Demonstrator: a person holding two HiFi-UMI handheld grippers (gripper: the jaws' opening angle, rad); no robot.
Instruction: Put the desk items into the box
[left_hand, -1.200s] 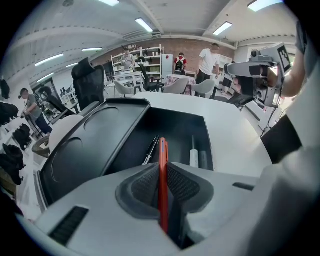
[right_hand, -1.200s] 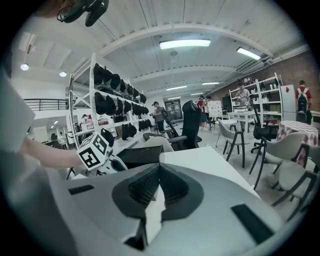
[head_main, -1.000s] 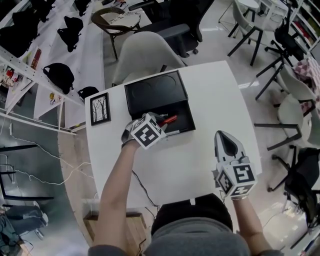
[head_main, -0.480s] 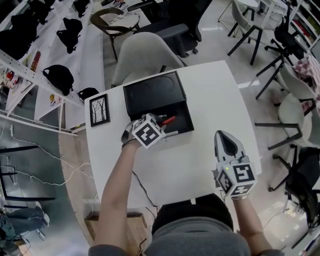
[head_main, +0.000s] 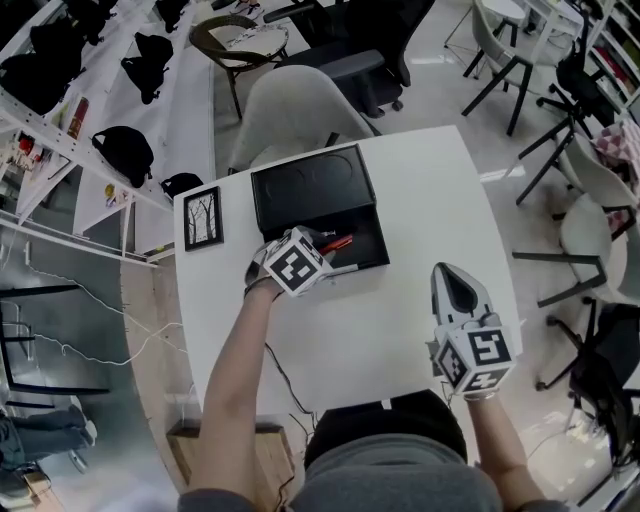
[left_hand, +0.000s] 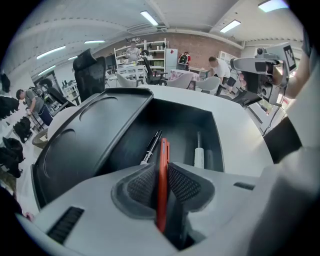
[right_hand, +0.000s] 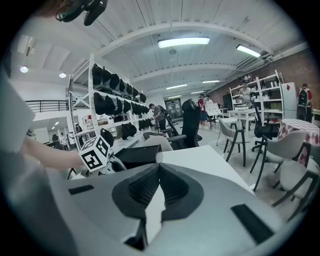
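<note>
A black box (head_main: 365, 248) lies open on the white table (head_main: 420, 190), its lid (head_main: 310, 183) folded back on the far side. My left gripper (head_main: 325, 243) hangs over the box's front left part. A thin red item (left_hand: 162, 180) stands between its pads, which touch it on both sides; the jaws have just been opening a little. Below it in the box lie a black pen (left_hand: 150, 147) and a white pen (left_hand: 199, 155). My right gripper (head_main: 456, 282) rests over the table's near right part, shut with nothing in it, and its pads (right_hand: 145, 186) meet.
A framed tree picture (head_main: 201, 219) lies at the table's left edge. A white chair (head_main: 300, 105) stands behind the table, and more chairs stand to the right. The box shows as a dark shape (right_hand: 136, 155) in the right gripper view, beside the left gripper's marker cube (right_hand: 95, 152).
</note>
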